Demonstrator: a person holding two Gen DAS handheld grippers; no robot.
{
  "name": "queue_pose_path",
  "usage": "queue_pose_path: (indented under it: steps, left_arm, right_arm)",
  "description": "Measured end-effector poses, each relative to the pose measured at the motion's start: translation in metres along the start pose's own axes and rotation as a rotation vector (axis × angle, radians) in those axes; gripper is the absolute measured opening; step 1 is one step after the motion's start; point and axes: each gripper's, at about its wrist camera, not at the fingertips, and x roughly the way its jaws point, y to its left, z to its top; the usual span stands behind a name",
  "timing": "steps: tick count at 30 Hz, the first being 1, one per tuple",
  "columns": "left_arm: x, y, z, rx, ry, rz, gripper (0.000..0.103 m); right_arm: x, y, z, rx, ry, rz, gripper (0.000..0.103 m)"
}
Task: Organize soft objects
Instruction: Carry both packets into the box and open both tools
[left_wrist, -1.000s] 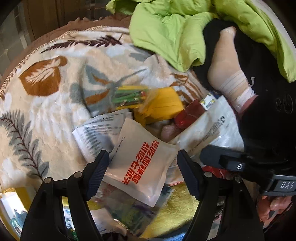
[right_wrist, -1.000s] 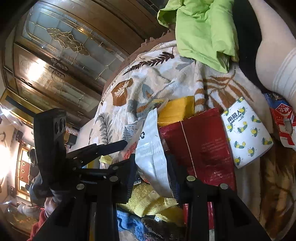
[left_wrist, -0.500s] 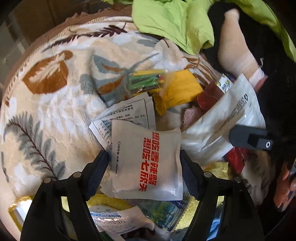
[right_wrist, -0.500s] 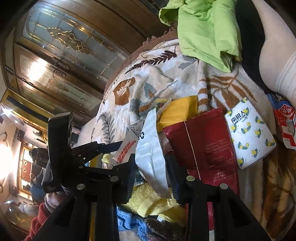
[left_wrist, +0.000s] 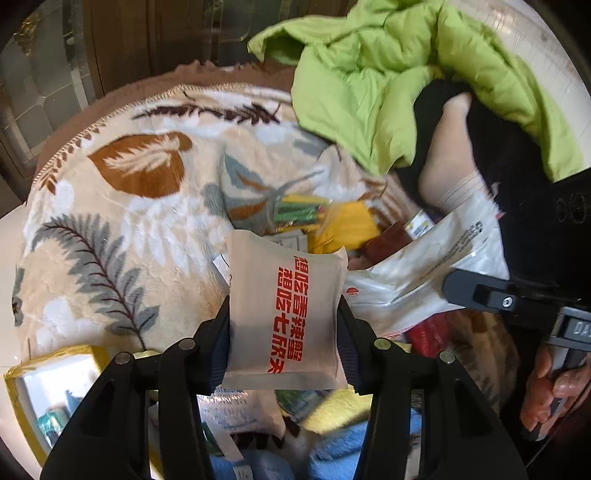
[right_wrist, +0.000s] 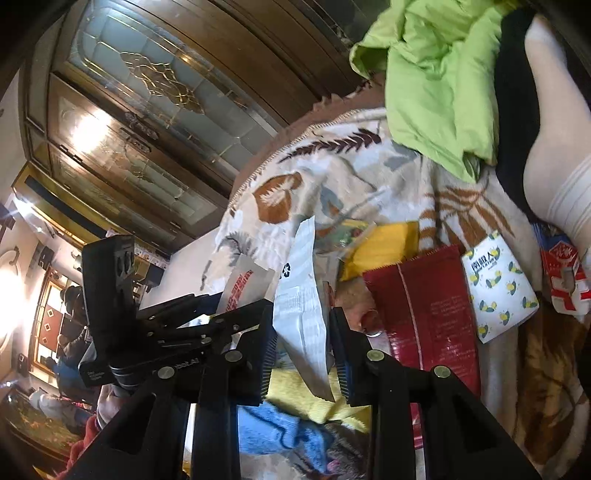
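In the left wrist view my left gripper (left_wrist: 282, 325) is shut on a white pouch with red lettering (left_wrist: 291, 314), held upright above the pile. My right gripper (right_wrist: 303, 332) is shut on a white printed bag (right_wrist: 299, 306) with a recycling mark, pinched edge-on between the pads. From the left wrist view that white printed bag (left_wrist: 424, 273) stretches to the right, up to the right gripper's black finger (left_wrist: 491, 299). The right wrist view shows the white pouch with red lettering (right_wrist: 242, 284) at the left, with the left gripper's black body (right_wrist: 162, 332) below it.
A leaf-patterned blanket (left_wrist: 122, 221) covers the surface. A green jacket (left_wrist: 388, 92) and a person's socked foot (right_wrist: 554, 177) lie at the far right. Yellow (right_wrist: 380, 247), red (right_wrist: 428, 314) and lemon-print (right_wrist: 498, 291) pouches, a yellow towel (right_wrist: 295, 395), a blue cloth (right_wrist: 280, 432) and a yellow-rimmed box (left_wrist: 48, 387) crowd the pile.
My left gripper closed on the white pouch with red lettering and lifted it off the pile. The right gripper keeps its hold on the white printed bag.
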Motion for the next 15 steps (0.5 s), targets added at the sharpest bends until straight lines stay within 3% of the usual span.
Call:
queue_pose_path:
  steps: [9,15]
  left_arm:
    - [-0.056,0.022,-0.018,-0.061,-0.097,0.039,0.048]
    - [-0.088,0.063,-0.048,-0.135,-0.119,0.135,0.048]
  right_arm:
    - [-0.009,0.058,0.009,-0.077,-0.015,0.079,0.029]
    - [0.011,0.104,0.01,-0.112,0.029,0.155,0.029]
